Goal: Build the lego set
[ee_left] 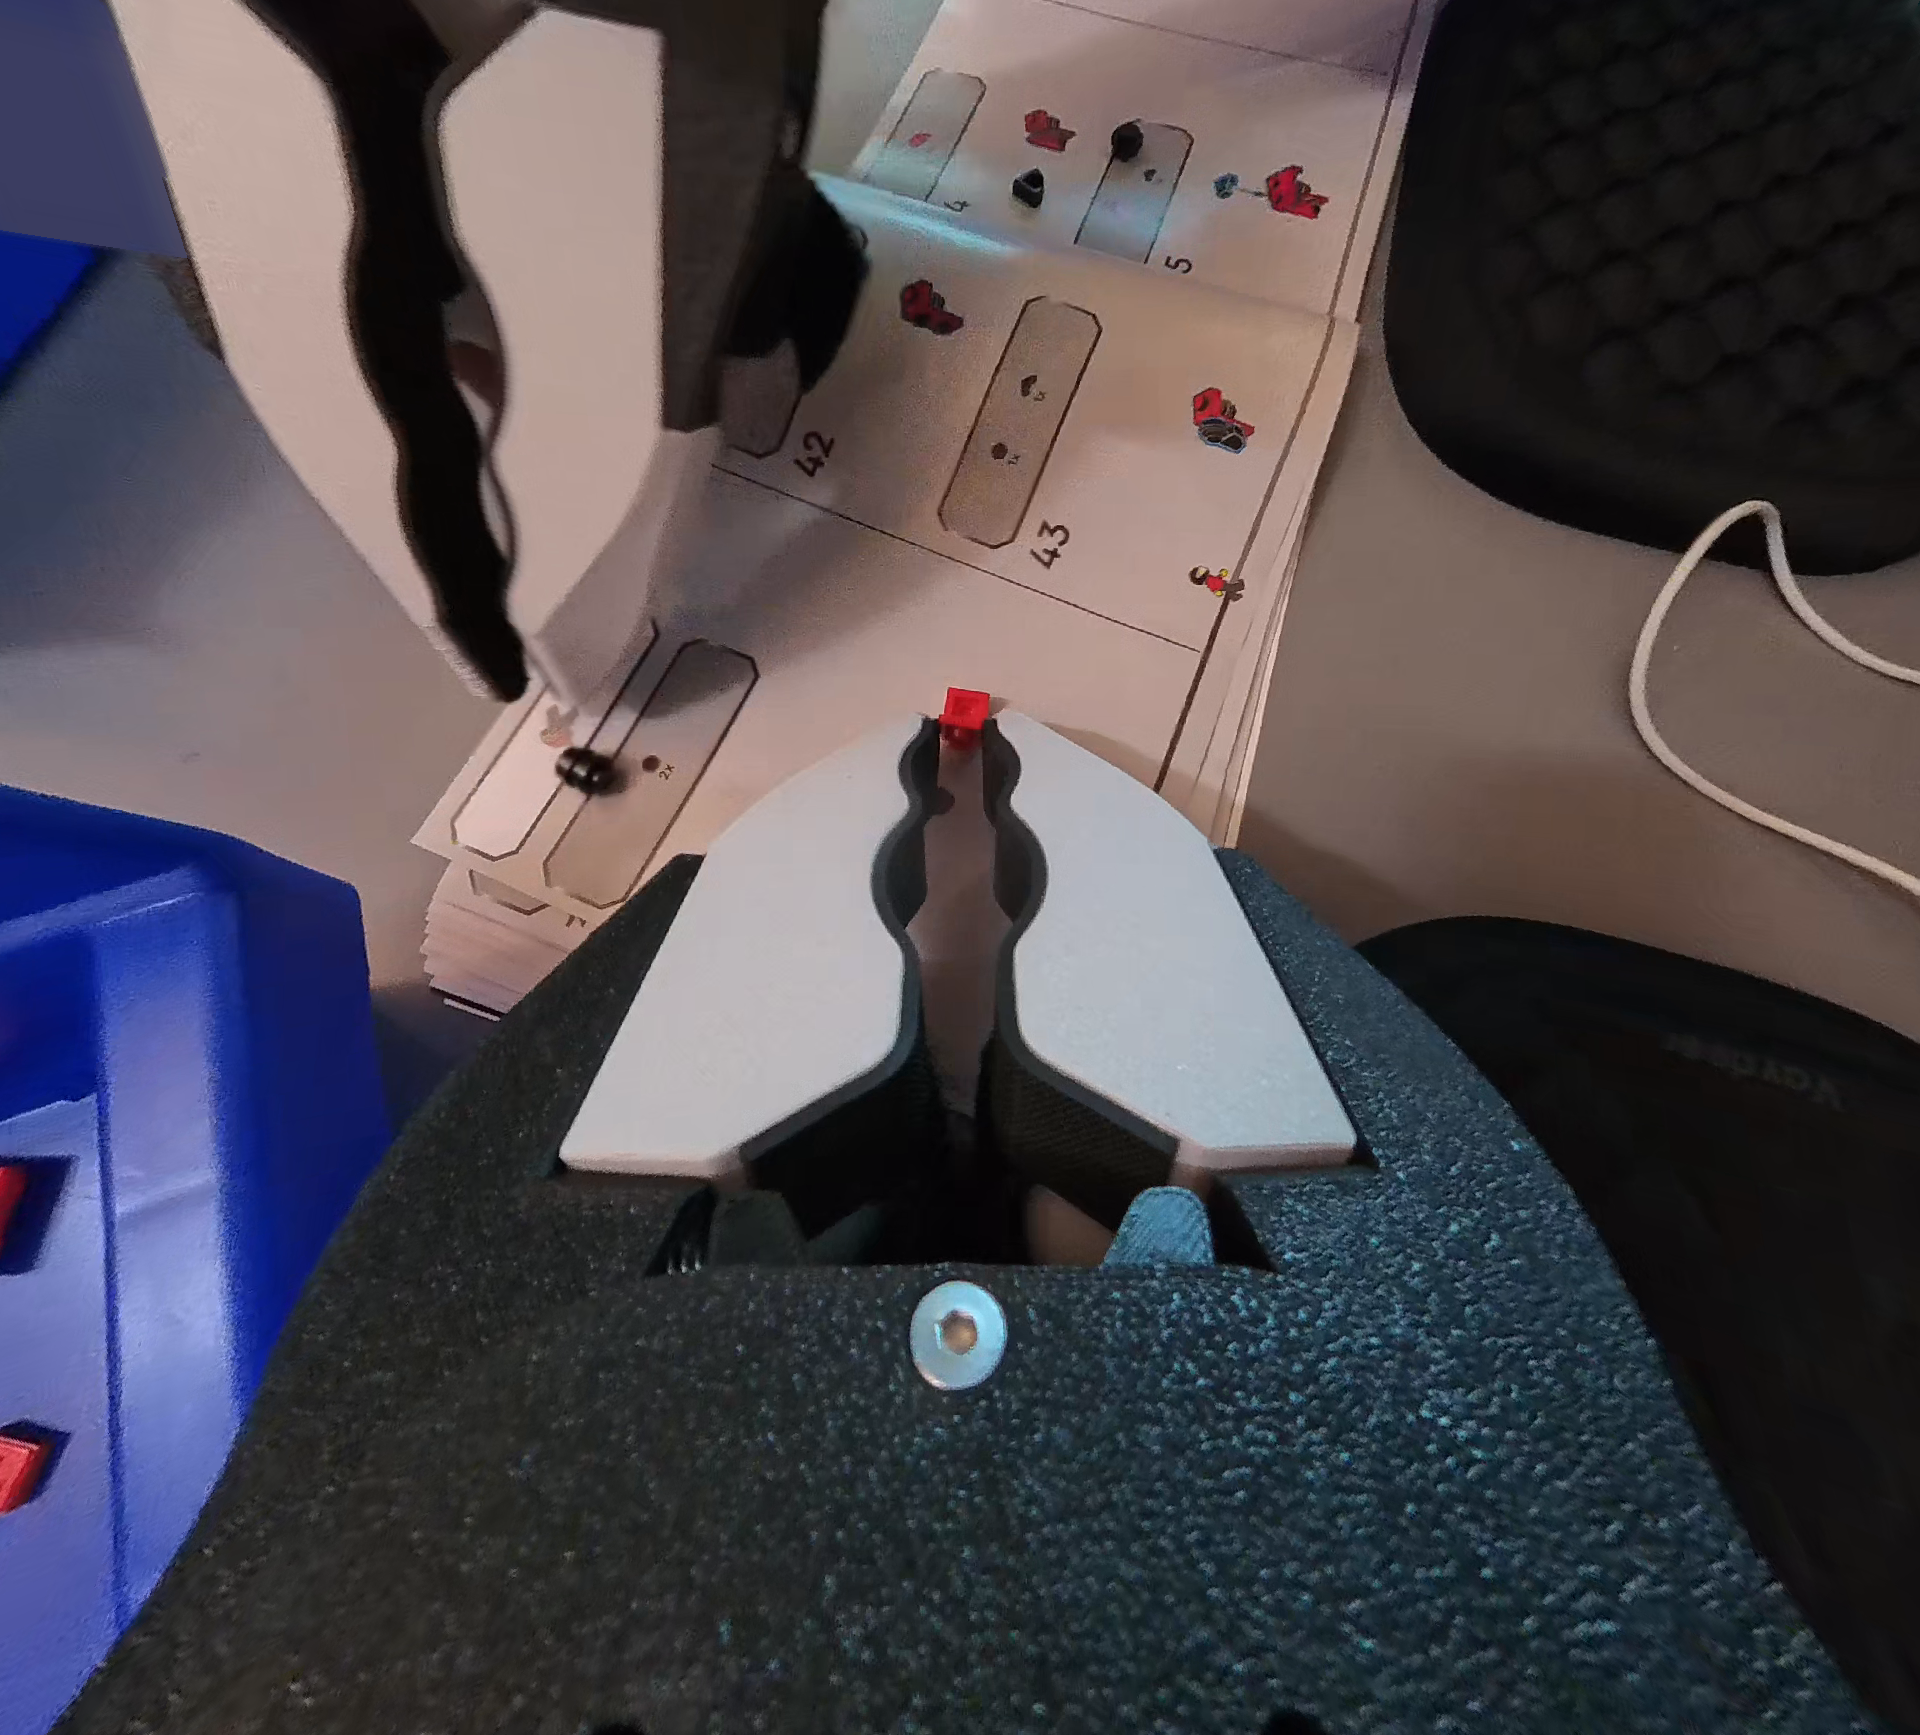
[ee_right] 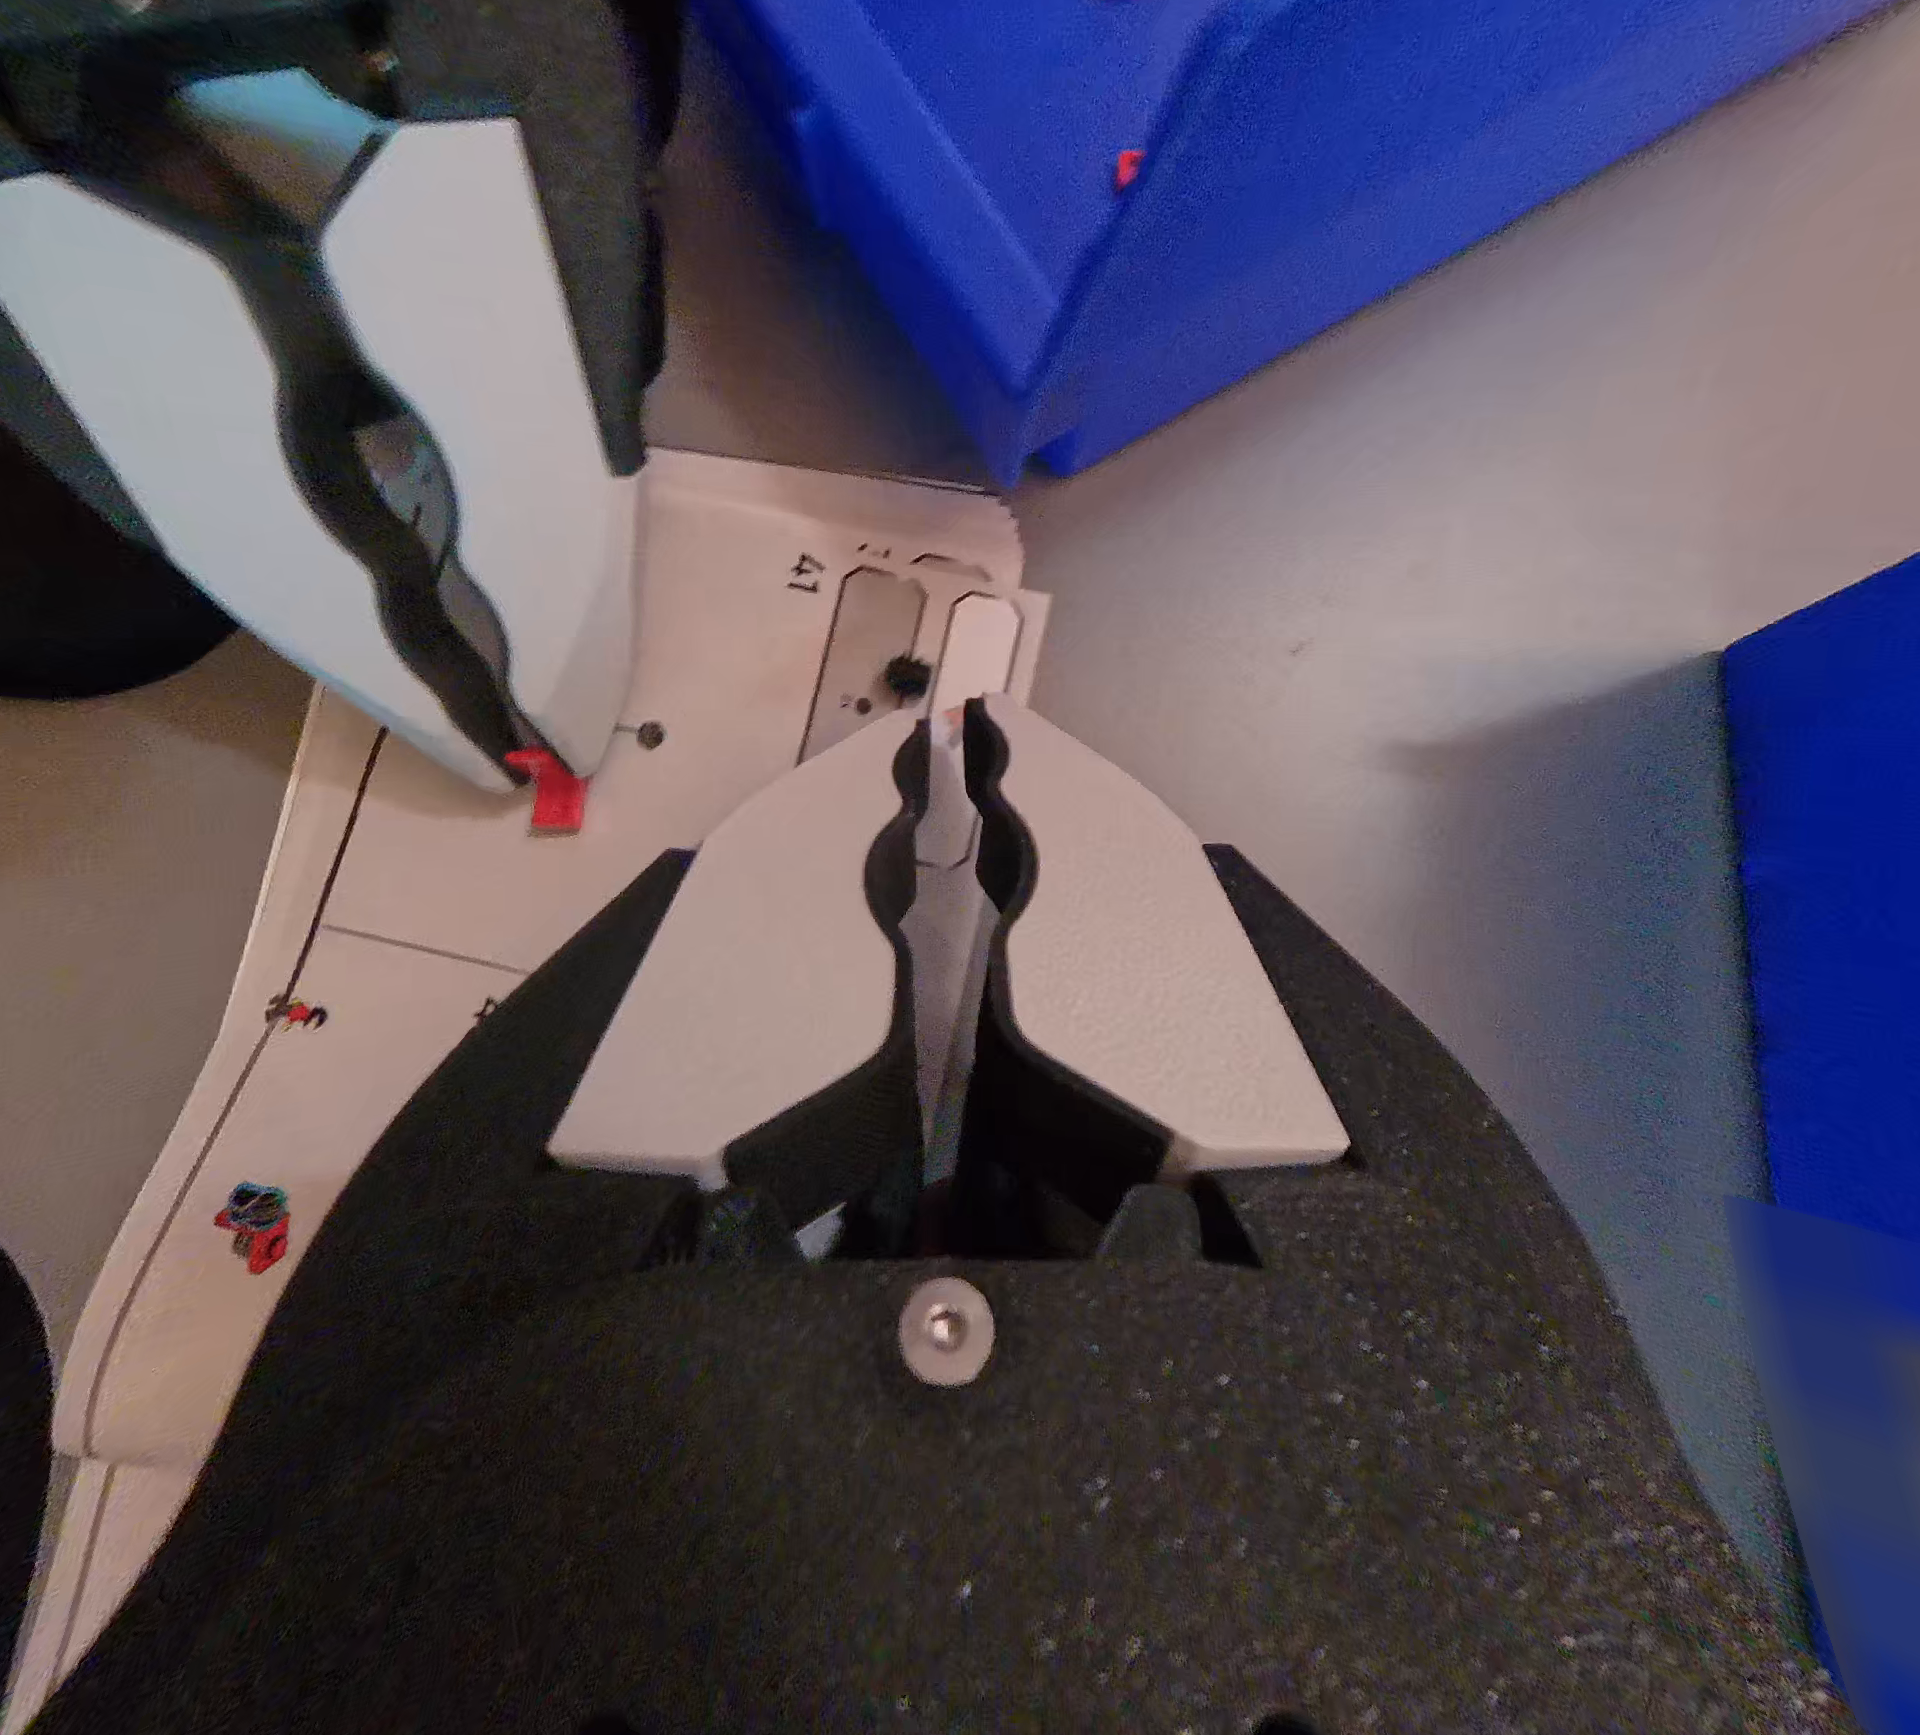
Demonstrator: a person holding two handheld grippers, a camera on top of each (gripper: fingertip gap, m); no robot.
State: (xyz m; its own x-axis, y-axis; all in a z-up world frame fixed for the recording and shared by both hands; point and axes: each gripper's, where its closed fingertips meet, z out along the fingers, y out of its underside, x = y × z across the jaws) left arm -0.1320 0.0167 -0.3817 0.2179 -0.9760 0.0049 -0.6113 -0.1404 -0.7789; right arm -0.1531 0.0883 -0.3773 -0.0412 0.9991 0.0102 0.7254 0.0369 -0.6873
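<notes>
My left gripper (ee_left: pixel 961 729) is shut on a small red lego piece (ee_left: pixel 964 711) and holds it just above the open instruction booklet (ee_left: pixel 1132 563). It also shows at the upper left of the right wrist view, with the red piece (ee_right: pixel 549 792) at its tips. My right gripper (ee_right: pixel 945 717) hangs over the booklet (ee_right: pixel 717 750) with only a narrow gap between its jaws and nothing in them. A small round black piece (ee_right: pixel 906 675) lies on the page just ahead of its tips. In the left wrist view this black piece (ee_left: pixel 584 769) lies just below the right gripper's fingertips (ee_left: pixel 509 672).
A blue bin (ee_right: pixel 1091 158) with several red and black lego pieces stands beyond the booklet; another blue bin (ee_left: pixel 156 1062) is at the left. Two small black pieces (ee_left: pixel 1125 139) lie farther up the page. A black mesh pad (ee_left: pixel 1662 231) and a white cable (ee_left: pixel 1683 646) lie to the right. Left tips to right tips: about 7 centimeters.
</notes>
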